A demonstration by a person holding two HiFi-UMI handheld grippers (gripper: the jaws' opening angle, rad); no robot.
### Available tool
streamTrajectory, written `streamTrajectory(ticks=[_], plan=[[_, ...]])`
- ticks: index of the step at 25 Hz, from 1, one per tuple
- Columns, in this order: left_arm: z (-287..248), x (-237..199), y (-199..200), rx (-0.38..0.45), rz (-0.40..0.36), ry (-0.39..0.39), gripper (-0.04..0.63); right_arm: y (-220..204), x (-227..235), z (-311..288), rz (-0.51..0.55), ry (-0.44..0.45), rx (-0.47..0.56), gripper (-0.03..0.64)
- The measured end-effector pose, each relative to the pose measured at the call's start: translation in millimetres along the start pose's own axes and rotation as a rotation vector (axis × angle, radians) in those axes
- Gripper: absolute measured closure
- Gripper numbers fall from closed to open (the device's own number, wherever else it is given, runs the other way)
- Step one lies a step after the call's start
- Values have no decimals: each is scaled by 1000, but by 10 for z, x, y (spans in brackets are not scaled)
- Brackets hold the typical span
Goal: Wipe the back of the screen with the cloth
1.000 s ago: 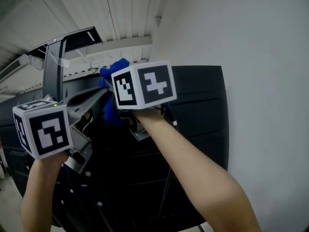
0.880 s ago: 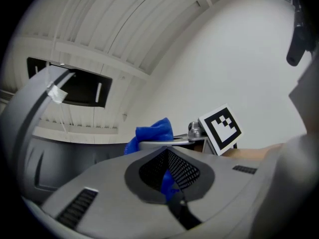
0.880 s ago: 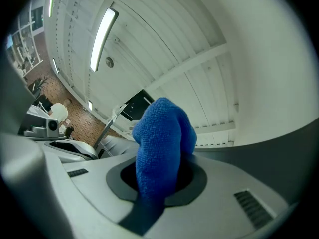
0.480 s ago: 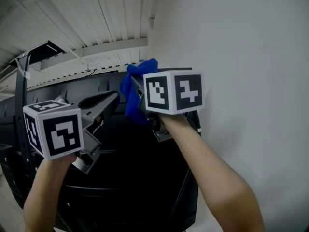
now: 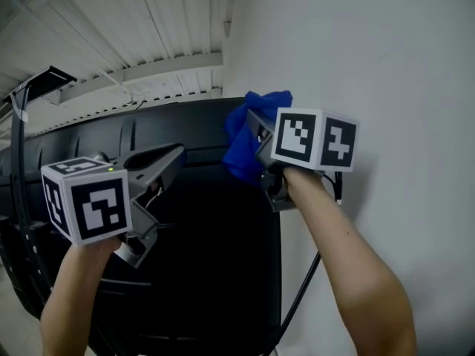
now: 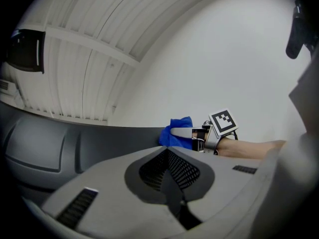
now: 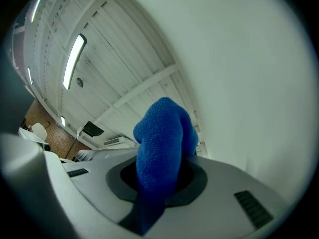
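I am pinching the blue, nubbly microfibre cloth (image 7: 162, 148) in my right gripper (image 5: 258, 136). Its two grey plastic jaws are pressing together on the fabric, which is bunching up into a rounded lump above them and trailing down in a narrow fold between them. I am holding the cloth at the upper right corner of the wide black plastic back of the screen (image 5: 215, 258). It seems to be touching that corner, though the head view is not making the contact clear.

My left gripper (image 5: 172, 158) is hovering near the screen's top edge, left of the cloth and well apart from it. Its jaws are resting pressed together, their ribbed dark pads meeting with nothing between them.

The back of the screen is looking smooth and matt, with shallow moulded ridges running across it. Its lower part and left side are running out of frame. One thin black cable (image 5: 304, 295) is hanging by its right edge, its top end lost behind my arm.

Two white cubes with black square markers are showing, one per gripper. Behind everything, a plain white wall (image 5: 386, 65) is meeting a white ribbed ceiling (image 5: 133, 28). One dark flat panel on a thin post (image 5: 44, 76) is showing at upper left, too dim to identify.
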State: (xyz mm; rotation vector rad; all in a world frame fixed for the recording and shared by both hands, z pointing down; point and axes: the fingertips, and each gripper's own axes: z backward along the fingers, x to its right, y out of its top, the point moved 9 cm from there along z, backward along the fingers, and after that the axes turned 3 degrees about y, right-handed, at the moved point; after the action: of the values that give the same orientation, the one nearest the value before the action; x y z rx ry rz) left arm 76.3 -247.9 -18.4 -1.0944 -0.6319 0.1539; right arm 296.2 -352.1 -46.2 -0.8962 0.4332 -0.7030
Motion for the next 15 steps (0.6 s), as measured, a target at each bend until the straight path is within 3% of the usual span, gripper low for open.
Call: streamTrajectory(ticks=[7,15], plan=[[83,-27,-9,-2,30,26,588,50,-122,80,13,40,-3,555],[677,-209,-124,9,30,136,588,-281,-1285,-267,-45,327,13,555]])
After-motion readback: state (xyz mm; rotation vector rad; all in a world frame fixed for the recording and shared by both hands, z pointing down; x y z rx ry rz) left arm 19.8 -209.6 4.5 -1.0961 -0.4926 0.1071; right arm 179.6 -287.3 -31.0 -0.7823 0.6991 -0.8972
